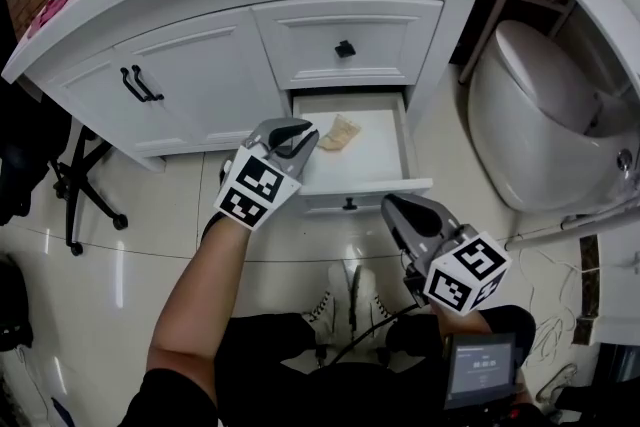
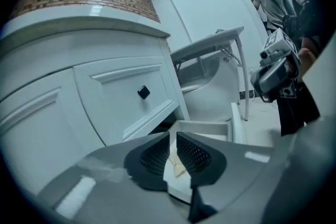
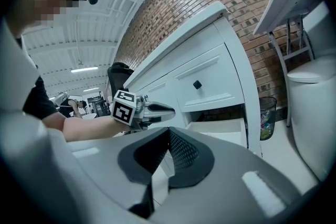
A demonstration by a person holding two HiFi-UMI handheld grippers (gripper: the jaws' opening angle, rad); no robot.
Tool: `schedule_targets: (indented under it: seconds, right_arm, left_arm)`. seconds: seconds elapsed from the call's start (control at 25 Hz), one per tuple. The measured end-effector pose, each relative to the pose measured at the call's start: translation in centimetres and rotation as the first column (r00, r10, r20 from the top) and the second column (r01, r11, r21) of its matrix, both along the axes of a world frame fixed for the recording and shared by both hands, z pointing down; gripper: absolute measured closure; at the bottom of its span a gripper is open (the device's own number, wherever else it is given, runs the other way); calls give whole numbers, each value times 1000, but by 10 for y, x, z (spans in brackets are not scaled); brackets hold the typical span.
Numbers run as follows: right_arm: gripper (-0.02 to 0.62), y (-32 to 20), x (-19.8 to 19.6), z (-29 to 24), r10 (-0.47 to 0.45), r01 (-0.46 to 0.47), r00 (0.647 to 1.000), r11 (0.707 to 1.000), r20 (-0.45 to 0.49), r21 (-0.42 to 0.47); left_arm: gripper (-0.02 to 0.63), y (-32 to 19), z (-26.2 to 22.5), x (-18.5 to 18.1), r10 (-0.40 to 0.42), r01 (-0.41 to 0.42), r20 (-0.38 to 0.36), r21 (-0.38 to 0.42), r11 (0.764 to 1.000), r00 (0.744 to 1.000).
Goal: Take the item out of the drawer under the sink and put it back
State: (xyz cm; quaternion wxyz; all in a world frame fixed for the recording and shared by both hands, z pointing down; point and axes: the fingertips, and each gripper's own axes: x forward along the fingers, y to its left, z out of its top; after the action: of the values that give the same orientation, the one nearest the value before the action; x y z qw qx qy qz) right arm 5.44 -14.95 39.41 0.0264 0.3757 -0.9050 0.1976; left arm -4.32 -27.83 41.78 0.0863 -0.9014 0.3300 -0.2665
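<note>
Left hand-held gripper (image 1: 300,135) is hovering over the one open drawer's (image 1: 372,185) left rim, jaws barely parted, empty, single tan item (image 1: 340,133) just ahead. Right hand-held gripper (image 1: 390,207) is hanging closed, empty, outside the front.

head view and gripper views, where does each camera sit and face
Head view: on the head, steeply down at the open drawer; forearm, left gripper, right gripper show.
Left gripper view: on that gripper, toward the drawer; own jaws slightly apart.
Right gripper view: on that gripper, toward the cabinet; own jaws together.
All three share the drawer.
</note>
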Motion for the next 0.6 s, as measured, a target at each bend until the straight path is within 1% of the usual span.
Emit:
schedule_targets:
  seconds: [0.16,0.28,0.4,0.6]
  right_arm:
    - [588,-1,-1,1,-4,4,1000,1000,5,-2]
    - [588,1,-6,3,-24,24,1000,1000,-7,-3]
    - [588,2,-8,5,-35,35,999,999,-17,-8]
    - [588,-7,3,9,-10,10,1000,1000,-8,-25]
  left_arm:
    - [551,-27,36,20,60,-56,85,-50,997,995]
    - [551,-44,65,30,85,-71,129,-111,991,988]
    - [549,-61,86,38,112,-86,169,-152,985,979]
    - [532,-72,122,44,180,-120,239,-244,962,954]
